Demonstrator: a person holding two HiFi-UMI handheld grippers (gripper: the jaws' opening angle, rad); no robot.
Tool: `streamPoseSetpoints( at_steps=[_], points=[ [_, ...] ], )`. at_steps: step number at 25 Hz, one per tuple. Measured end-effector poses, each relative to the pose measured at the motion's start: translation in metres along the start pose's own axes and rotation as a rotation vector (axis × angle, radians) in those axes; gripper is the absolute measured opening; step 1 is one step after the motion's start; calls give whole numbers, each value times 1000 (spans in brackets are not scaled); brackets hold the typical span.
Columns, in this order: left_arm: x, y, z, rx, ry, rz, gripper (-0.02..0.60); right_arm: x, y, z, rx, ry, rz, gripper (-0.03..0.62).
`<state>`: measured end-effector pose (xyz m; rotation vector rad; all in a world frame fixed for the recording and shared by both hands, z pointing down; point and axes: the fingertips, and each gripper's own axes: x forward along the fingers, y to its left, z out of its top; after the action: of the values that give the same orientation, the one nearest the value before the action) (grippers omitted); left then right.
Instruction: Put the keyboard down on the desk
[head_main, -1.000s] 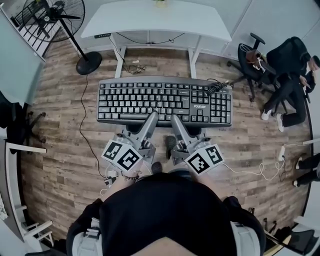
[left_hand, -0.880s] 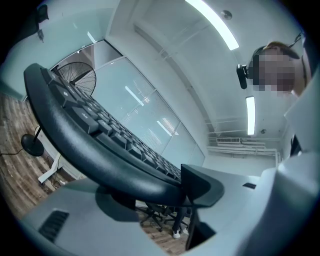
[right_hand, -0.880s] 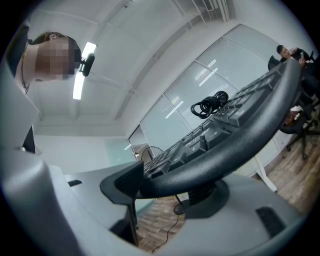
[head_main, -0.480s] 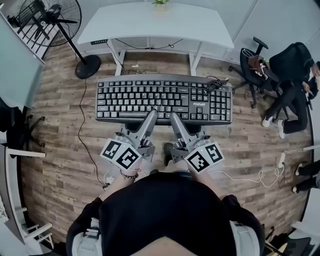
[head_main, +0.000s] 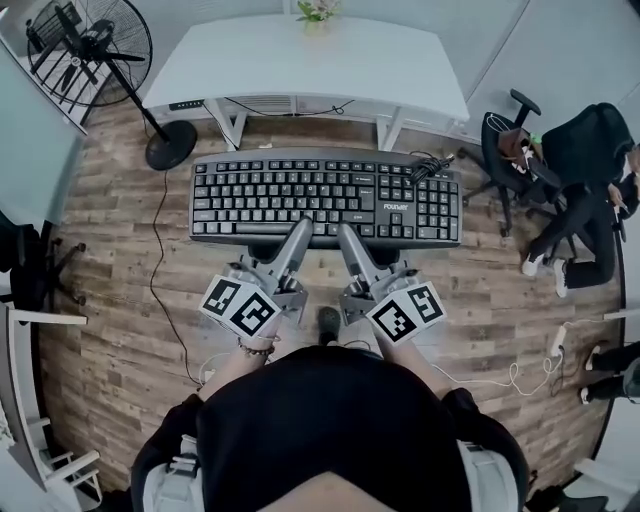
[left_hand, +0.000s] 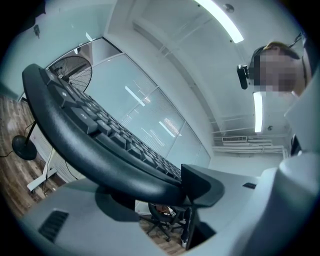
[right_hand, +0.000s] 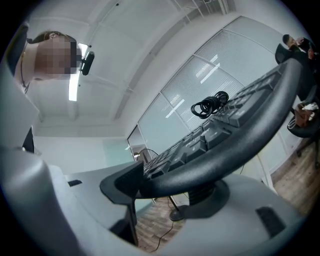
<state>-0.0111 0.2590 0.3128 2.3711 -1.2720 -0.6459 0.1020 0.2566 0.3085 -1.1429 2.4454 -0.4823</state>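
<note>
**Keyboard gripped in both grippers, short of the desk**

Black full-size keyboard (head_main: 325, 198), keys facing up, its cable (head_main: 430, 170) lying coiled on its right end. It is hovering level above the floor, just on the person's side of the white desk (head_main: 310, 55), not touching it. Left gripper (head_main: 297, 232) is pinching the keyboard's near edge left of centre. Right gripper (head_main: 345, 235) is pinching the same edge just beside it. Each gripper's jaws are part-spread, clamping the rounded rim from above and beneath.
</note>
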Motion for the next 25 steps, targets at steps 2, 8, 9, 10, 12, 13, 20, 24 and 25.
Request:
streamPoseSetpoints(
  at_steps=[2, 8, 9, 10, 12, 13, 20, 24, 25],
  points=[
    [35, 12, -1, 0, 3, 19, 259, 24, -29, 10, 14, 12, 5, 244],
    [121, 41, 5, -5, 17, 63, 259, 86, -93, 38, 48, 44, 12, 245],
    [126, 42, 4, -4, 13, 66, 259, 89, -98, 40, 48, 44, 17, 244],
    [128, 43, 4, -2, 9, 66, 259, 89, -100, 40, 46, 42, 22, 245],
    [127, 42, 3, 9, 2, 62, 259, 88, -100, 39, 46, 32, 31, 245],
    [127, 41, 3, 15, 1, 60, 259, 88, -100, 39, 49, 28, 34, 244],
    [130, 45, 6, 21, 8, 55, 261, 93, -100, 38, 52, 24, 31, 244],
    [133, 44, 4, 22, 13, 51, 261, 92, -104, 39, 59, 21, 26, 244],
    [133, 44, 4, 22, 12, 48, 261, 92, -104, 40, 57, 18, 26, 244]
  ],
)
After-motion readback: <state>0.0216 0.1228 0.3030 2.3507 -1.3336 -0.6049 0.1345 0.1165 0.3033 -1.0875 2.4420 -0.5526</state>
